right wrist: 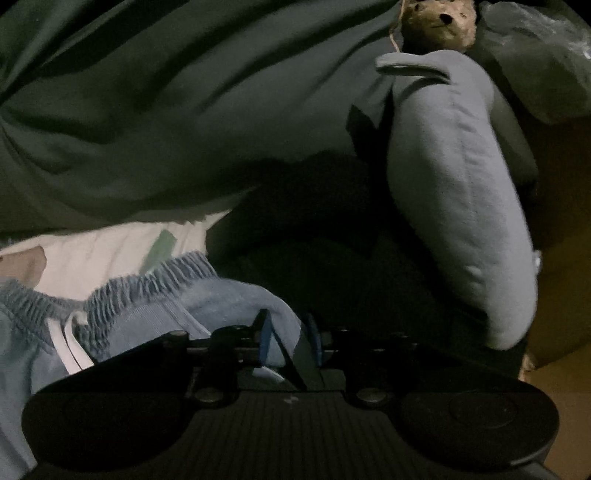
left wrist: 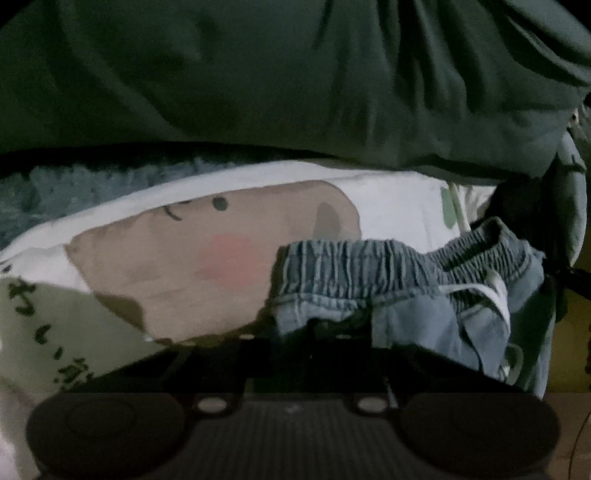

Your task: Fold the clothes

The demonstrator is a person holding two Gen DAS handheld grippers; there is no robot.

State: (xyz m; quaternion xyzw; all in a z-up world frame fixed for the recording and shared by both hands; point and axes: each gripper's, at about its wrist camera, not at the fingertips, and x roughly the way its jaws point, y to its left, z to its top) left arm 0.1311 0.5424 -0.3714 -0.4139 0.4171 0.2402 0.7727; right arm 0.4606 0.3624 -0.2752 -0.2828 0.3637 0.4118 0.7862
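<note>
Light blue shorts (left wrist: 424, 295) with a gathered elastic waistband and a white drawstring (left wrist: 495, 295) lie bunched on a white printed cloth (left wrist: 399, 206). In the left wrist view my left gripper (left wrist: 332, 332) sits at the waistband's lower edge, its dark fingers close together with the blue cloth pinched between them. In the right wrist view the same shorts (right wrist: 155, 306) lie at the lower left. My right gripper (right wrist: 290, 341) stands with its blue pads (right wrist: 264, 345) apart and a fold of the blue cloth lying loose between them.
A dark green blanket (left wrist: 295, 81) fills the far side in both views. The white cloth carries a beige cartoon face (left wrist: 207, 258). A grey plush toy (right wrist: 461, 203) lies to the right, with a brown plush (right wrist: 439, 22) above it. A fuzzy blue throw (left wrist: 74, 184) is at the left.
</note>
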